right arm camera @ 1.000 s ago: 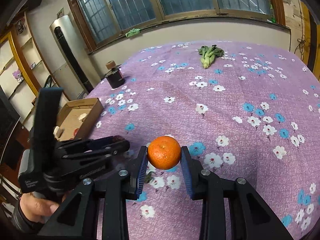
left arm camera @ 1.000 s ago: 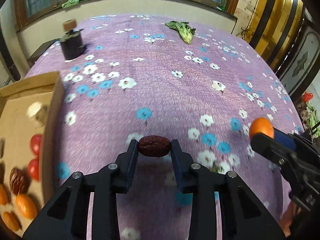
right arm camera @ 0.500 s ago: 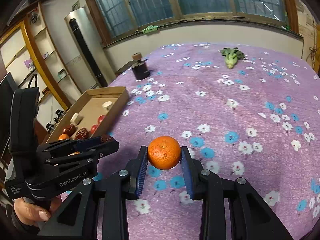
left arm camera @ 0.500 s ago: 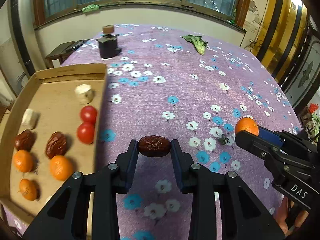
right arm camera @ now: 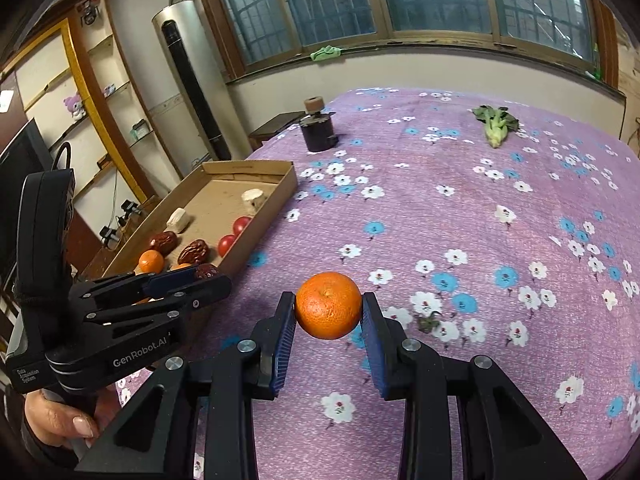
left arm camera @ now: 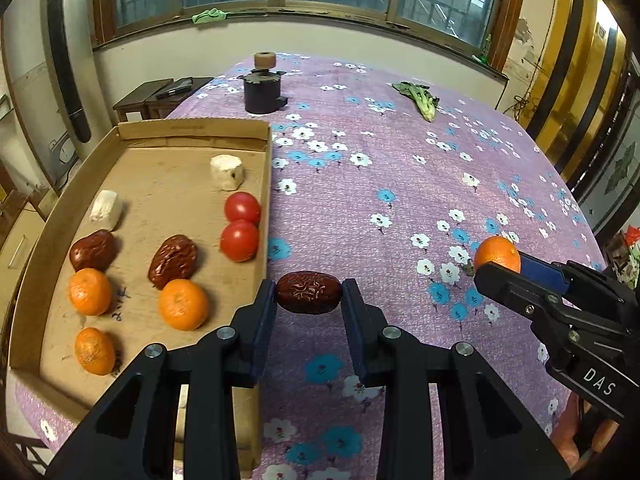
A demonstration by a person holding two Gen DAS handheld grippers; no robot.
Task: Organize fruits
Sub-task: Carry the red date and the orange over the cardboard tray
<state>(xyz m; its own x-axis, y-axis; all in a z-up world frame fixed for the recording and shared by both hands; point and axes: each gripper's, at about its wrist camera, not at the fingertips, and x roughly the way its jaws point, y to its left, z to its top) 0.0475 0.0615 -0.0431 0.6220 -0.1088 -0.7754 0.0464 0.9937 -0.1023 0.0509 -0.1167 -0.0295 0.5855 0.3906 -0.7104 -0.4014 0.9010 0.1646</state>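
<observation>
Left gripper (left arm camera: 308, 300): clamped end to end on a wrinkled dark-red dried date (left arm camera: 309, 293), held just outside the near right wall of the shallow brown cardboard tray (left arm camera: 192, 130).
Right gripper (right arm camera: 328, 320): pressed on both sides of a round orange mandarin (right arm camera: 329, 305), over the purple flowered tablecloth (right arm camera: 480, 200), well right of the tray.
Change: a second ago only a corner of the tray showed in the left view; now all of it does, so both fruits have travelled toward it.
Meaning: delivery looks close, date first.
Edges: the tray wall must be cleared.
Room: bare cardboard between the sorted rows; cloth open.
</observation>
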